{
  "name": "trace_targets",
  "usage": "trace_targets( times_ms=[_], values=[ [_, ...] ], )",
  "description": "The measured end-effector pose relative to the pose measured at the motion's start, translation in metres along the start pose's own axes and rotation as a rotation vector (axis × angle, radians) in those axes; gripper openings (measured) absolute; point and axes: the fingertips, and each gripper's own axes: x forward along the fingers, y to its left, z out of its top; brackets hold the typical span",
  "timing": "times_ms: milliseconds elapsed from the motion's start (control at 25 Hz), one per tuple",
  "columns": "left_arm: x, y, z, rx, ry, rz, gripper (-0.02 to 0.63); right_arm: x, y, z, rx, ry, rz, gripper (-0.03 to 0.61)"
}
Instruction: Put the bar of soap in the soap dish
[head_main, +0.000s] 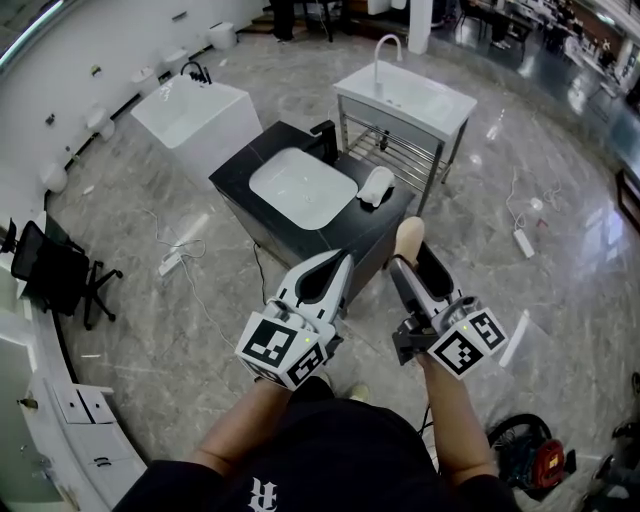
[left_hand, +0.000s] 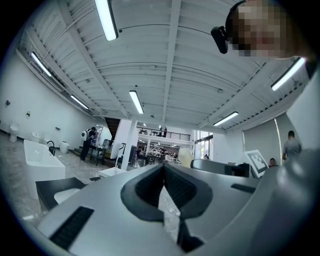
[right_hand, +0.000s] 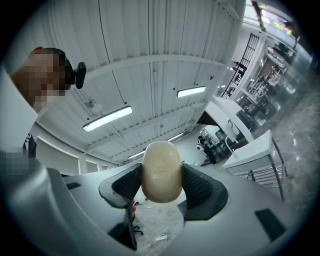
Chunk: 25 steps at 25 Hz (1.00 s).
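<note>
A cream oval bar of soap (head_main: 409, 236) is pinched between the jaws of my right gripper (head_main: 412, 252), held up in the air in front of the black vanity (head_main: 372, 230). In the right gripper view the soap (right_hand: 161, 171) fills the gap between the pads, and the right gripper (right_hand: 161, 176) is shut on it. A white soap dish (head_main: 376, 185) lies on the vanity top, right of the white basin (head_main: 302, 187). My left gripper (head_main: 345, 263) is shut and empty, its jaws meeting in the left gripper view (left_hand: 163, 168). Both grippers point upward, away from the dish.
A white sink on a metal stand (head_main: 405, 100) is behind the vanity, and a white block basin (head_main: 195, 115) stands at the back left. A black chair (head_main: 55, 275) is at the left. A power strip (head_main: 523, 242) and cables lie on the marble floor.
</note>
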Motion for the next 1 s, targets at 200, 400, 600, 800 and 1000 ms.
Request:
trace_targets(
  times_ms=[200, 400, 600, 800, 1000],
  values=[
    [0.011, 0.009, -0.004, -0.009, 0.003, 0.004, 0.007, 0.008, -0.009, -0.002, 0.018, 0.003, 0.002, 0.244],
    [0.032, 0.032, -0.009, -0.018, 0.008, -0.010, 0.007, 0.030, -0.028, -0.006, 0.017, 0.005, -0.015, 0.244],
    [0.065, 0.065, -0.017, -0.023, 0.018, -0.047, 0.006, 0.061, -0.058, -0.010, 0.015, 0.007, -0.057, 0.244],
    [0.103, 0.109, -0.021, -0.024, 0.043, -0.084, 0.007, 0.106, -0.095, -0.015, 0.025, 0.001, -0.120, 0.244],
    [0.142, 0.149, -0.024, -0.040, 0.062, -0.130, 0.008, 0.145, -0.124, -0.017, 0.017, -0.005, -0.175, 0.244]
  ],
)
